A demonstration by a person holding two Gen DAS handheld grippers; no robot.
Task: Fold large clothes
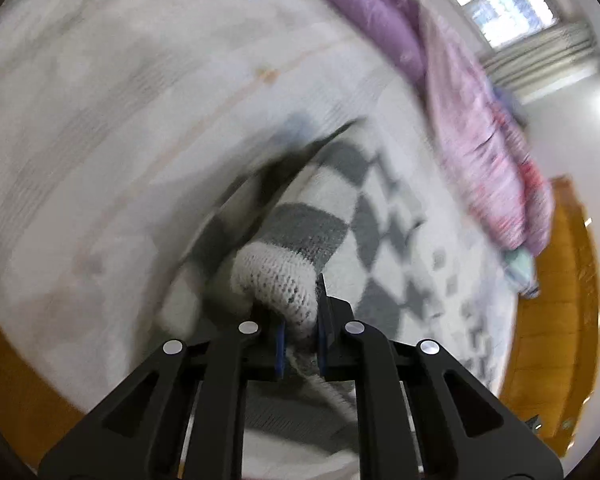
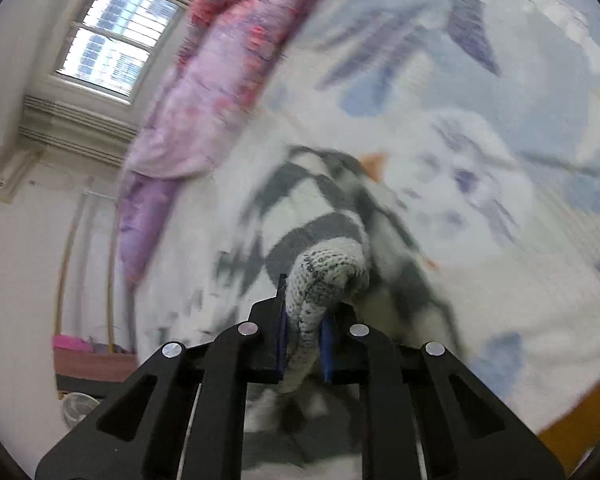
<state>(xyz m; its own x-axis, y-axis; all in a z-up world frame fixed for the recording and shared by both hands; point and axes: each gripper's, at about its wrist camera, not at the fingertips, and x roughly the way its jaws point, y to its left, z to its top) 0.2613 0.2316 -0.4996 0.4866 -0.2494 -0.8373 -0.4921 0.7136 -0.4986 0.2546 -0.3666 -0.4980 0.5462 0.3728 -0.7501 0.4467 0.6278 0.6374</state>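
Note:
A knitted sweater [image 1: 312,232] in white with a grey diamond pattern lies on a bed. In the left wrist view my left gripper [image 1: 301,344] is shut on a bunched white fold of the knit, which bulges out above the blue pads. The right wrist view shows the same sweater [image 2: 320,208] trailing away over the bed, with my right gripper [image 2: 304,346] shut on a rounded fold of it. Both pictures are blurred by motion. The rest of the garment under the grippers is hidden.
The bedsheet [image 1: 120,100] is pale with blue flower prints [image 2: 500,80]. A rolled purple and pink quilt [image 1: 480,128] [image 2: 204,92] runs along the bed's far side. Wooden floor [image 1: 556,300] lies beyond the bed edge; a window [image 2: 112,40] is on the wall.

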